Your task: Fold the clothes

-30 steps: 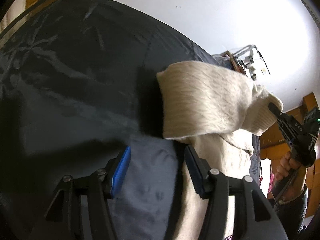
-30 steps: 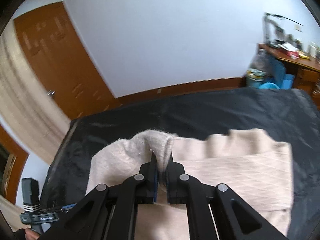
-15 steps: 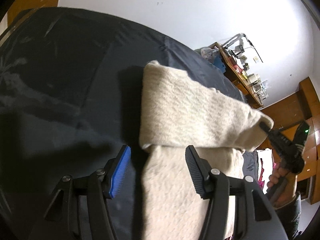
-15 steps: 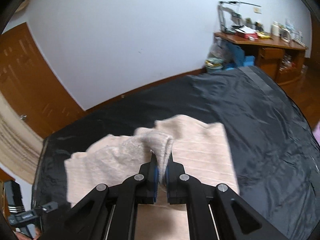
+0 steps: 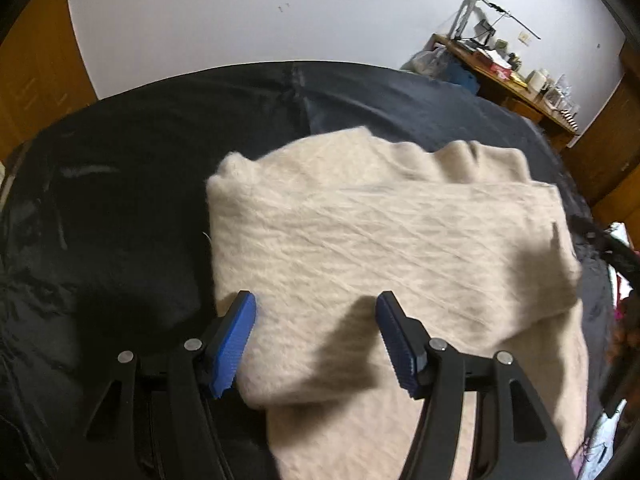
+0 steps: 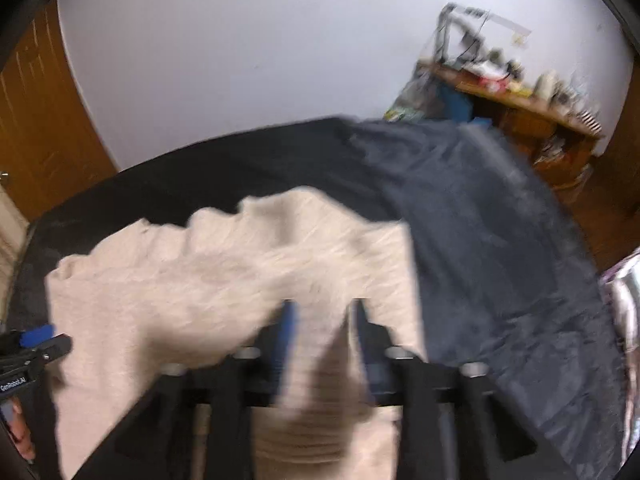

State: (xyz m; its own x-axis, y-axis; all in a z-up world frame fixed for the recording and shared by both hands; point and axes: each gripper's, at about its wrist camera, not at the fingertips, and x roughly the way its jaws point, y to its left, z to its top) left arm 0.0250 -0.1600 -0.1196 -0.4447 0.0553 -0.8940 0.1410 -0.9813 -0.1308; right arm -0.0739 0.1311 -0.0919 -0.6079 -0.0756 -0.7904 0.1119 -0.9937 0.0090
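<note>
A cream knitted sweater point(image 5: 380, 240) lies folded on the dark bedspread point(image 5: 120, 220), one layer laid across the other. My left gripper point(image 5: 314, 300) hovers over the sweater's near left corner. Its blue pads point(image 5: 236, 340) are apart and still opening, with nothing pinched between them. In the blurred right wrist view the sweater point(image 6: 200, 288) fills the middle. My right gripper point(image 6: 323, 308) is low over the sweater's right end, its jaws opening. A loose fold of knit sits between the fingers, and the pads do not press on it. The left gripper point(image 6: 36, 340) shows at the left edge.
A cluttered wooden desk point(image 5: 508, 72) stands against the white wall at the back right. A brown wooden door point(image 6: 36, 120) is on the left. Past the bed's right edge lies some pinkish cloth point(image 6: 624, 300). Bare bedspread surrounds the sweater.
My right gripper let go of the raised fold, which now lies flat across the sweater. Both grippers swung round and came lower. The left one now sits over the sweater's corner.
</note>
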